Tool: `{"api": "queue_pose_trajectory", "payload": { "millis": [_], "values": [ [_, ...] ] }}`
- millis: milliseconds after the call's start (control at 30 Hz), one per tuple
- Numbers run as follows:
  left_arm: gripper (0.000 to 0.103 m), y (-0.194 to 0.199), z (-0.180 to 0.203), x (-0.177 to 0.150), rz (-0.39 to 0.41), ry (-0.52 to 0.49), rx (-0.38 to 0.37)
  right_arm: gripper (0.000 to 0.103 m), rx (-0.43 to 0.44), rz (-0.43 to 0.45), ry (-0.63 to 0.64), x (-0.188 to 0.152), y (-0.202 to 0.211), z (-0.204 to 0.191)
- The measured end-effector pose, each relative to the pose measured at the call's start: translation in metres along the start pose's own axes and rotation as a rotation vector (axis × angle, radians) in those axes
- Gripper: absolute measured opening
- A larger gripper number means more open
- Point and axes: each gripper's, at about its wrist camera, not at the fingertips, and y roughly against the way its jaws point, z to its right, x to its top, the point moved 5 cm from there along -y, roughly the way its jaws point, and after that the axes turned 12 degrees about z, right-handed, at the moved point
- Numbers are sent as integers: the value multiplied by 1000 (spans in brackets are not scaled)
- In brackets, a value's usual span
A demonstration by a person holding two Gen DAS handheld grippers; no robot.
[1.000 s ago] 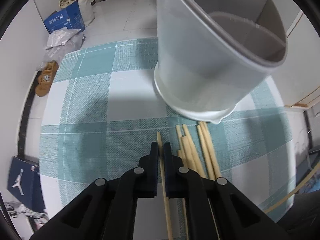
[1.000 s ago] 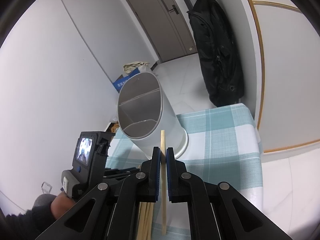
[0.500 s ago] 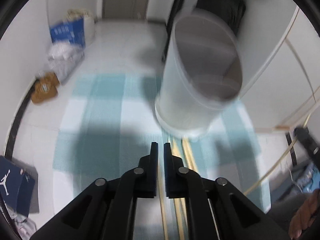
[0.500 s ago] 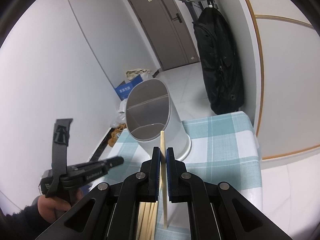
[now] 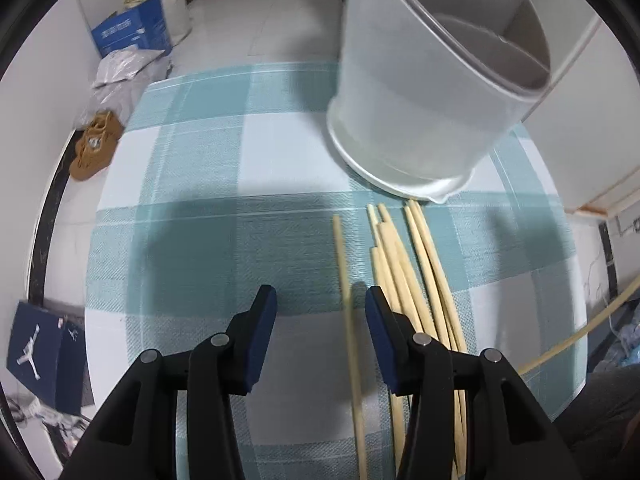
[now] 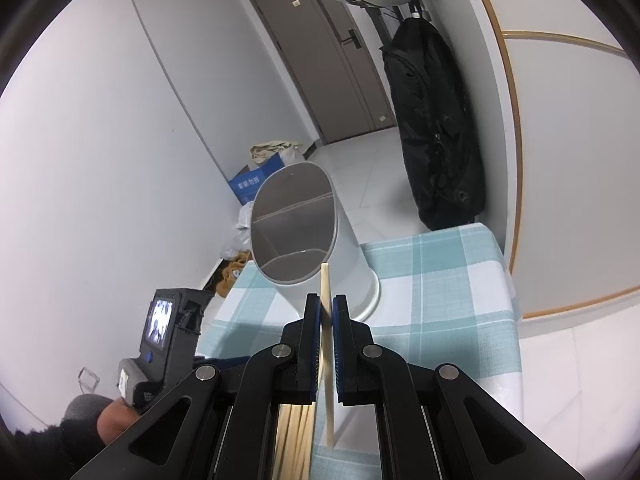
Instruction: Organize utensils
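- My left gripper [image 5: 320,312] points steeply down at the checked tablecloth [image 5: 208,152]; its jaws are opening, and 1 loose chopstick [image 5: 347,300] lies on the cloth between them, touched by neither pad.
- My right gripper [image 6: 326,316] is clamped on a single chopstick [image 6: 327,344], which stands nearly upright, tip toward 12 o'clock.
- The white holder [image 5: 416,92] (divided inside) stands on the cloth at 1 o'clock from my left jaws; the bundle of chopsticks [image 5: 416,264] lies just beside the loose one, toward 3 o'clock.
- Risk: the loose chopstick sits off-centre, nearer my right pad, so closing now could roll it into the bundle or catch 2.
- Risk: the thin stick could pivot in my right pads and miss a compartment or knock the rim.
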Motion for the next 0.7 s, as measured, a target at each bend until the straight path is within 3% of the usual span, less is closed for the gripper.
{"api": "queue_pose_trajectory", "payload": {
  "millis": [133,233,367,400,700],
  "values": [
    [43,0,4,1,19,-90,66,5,1,-2,4,2,3,0],
    [42,-4,2,6,15,-88,79,5,4,-9,-1,2,2,2],
    [5,-8,6,13,10,-83,44,5,4,-16,-6,4,1,4],
    [2,-9,7,14,13,-89,43,5,5,-18,-9,4,1,4],
    [1,1,4,22,84,-6,0,5,4,-25,-12,5,-1,5]
  ]
}}
